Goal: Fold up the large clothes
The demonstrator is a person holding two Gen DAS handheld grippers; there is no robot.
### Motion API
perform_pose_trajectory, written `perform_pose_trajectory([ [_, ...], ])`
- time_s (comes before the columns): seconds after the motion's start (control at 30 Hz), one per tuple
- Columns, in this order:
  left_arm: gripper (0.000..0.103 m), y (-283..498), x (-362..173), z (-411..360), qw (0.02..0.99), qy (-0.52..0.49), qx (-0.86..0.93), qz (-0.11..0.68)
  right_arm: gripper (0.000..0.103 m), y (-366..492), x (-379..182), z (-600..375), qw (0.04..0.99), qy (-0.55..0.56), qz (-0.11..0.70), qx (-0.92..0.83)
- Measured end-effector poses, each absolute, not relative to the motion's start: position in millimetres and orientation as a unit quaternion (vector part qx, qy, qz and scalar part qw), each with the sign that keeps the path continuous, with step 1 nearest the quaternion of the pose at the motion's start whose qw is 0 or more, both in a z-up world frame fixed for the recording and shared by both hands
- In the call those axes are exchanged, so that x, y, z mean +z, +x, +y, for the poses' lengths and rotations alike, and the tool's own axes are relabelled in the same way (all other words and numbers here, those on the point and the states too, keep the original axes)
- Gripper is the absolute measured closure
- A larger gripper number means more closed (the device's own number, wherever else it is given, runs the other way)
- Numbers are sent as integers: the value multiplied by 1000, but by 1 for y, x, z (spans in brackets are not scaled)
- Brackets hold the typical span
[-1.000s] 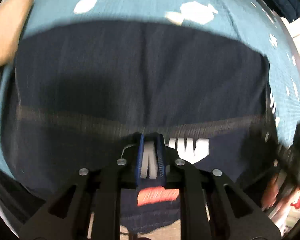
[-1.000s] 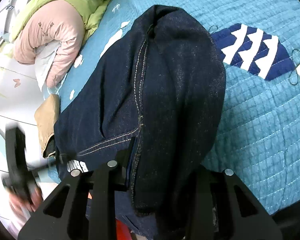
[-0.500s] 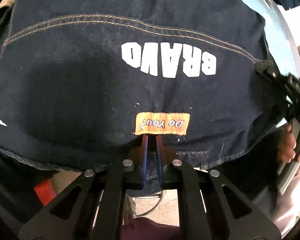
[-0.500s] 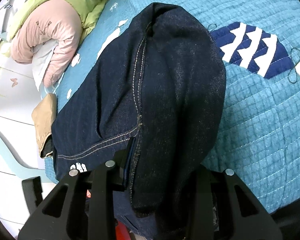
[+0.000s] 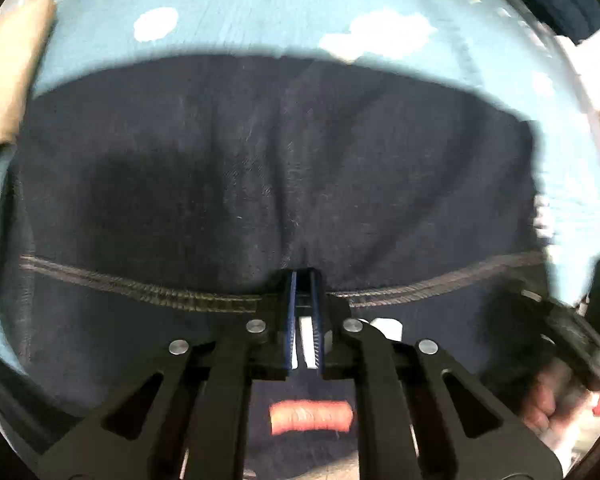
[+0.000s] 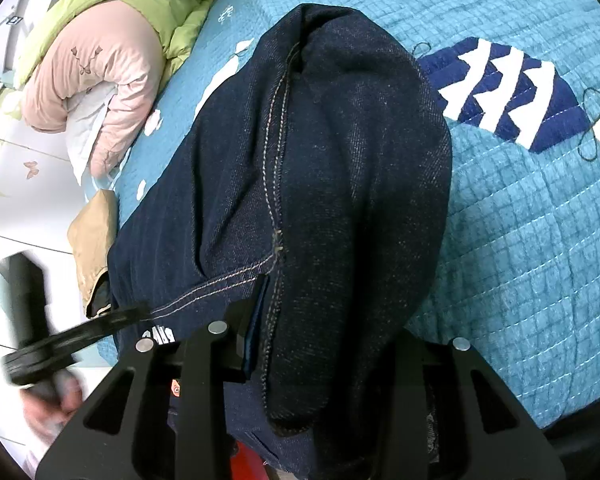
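We see one pair of jeans [image 6: 340, 200] on one quilt [image 6: 540, 240]. Left claw [image 5: 304, 280] clenched on its hem; right claw [image 6: 332, 320] opening, denim between; bare quilt ahead.

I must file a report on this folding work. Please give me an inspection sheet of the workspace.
Surface: blue quilt with white and navy patches.
Job's things: dark jeans lying bunched on the quilt.
Clutter: pink and green jacket; tan cloth at the edge.
Grippers: left gripper shut on the jeans' hem; right gripper opening, a thick fold of jeans between its jaws.
Cables: nothing seen.
Surroundings: pale floor.
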State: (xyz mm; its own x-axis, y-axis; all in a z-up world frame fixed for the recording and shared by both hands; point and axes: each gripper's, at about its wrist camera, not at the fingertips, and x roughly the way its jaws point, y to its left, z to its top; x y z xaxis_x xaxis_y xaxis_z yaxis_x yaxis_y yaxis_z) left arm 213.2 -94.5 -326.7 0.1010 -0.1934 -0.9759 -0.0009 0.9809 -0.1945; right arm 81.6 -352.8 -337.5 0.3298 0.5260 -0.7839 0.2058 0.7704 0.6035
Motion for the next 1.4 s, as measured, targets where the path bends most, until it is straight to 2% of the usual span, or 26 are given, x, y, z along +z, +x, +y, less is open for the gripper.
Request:
perform_pose_trajectory([
  [0.07, 95, 200, -328, -101, 752, -68, -61, 652, 69, 82, -333, -346, 761, 293, 570, 101],
  [0.17, 95, 196, -327, -111, 766, -35, -63, 639, 77, 81, -321, -334, 780, 254, 565, 93],
  [0.27, 95, 200, -326, -97, 760, -64, -61, 644, 77, 74, -302, -322, 800, 225, 547, 102],
  [0.4, 95, 201, -329, -97, 762, -67, -65, 640, 79, 61, -269, -311, 812, 264, 504, 129],
  [0.6, 95, 186, -324, -80, 763, -85, -76, 636, 79, 58, -220, -270, 825, 258, 474, 165],
  [0.83, 95, 186, -320, -65, 743, -118, -91, 652, 79, 53, -189, -207, 835, 199, 477, 189],
  [0.97, 94, 178, -298, -39, 734, -141, -100, 657, 79, 55, -177, -174, 842, 148, 485, 184],
  [1.2, 94, 144, -255, 44, 767, -129, -63, 625, 78, 60, -182, -105, 832, 85, 510, 201],
  [1.4, 94, 116, -240, 104, 781, -123, -22, 612, 78, 72, -213, -49, 807, 58, 548, 212],
])
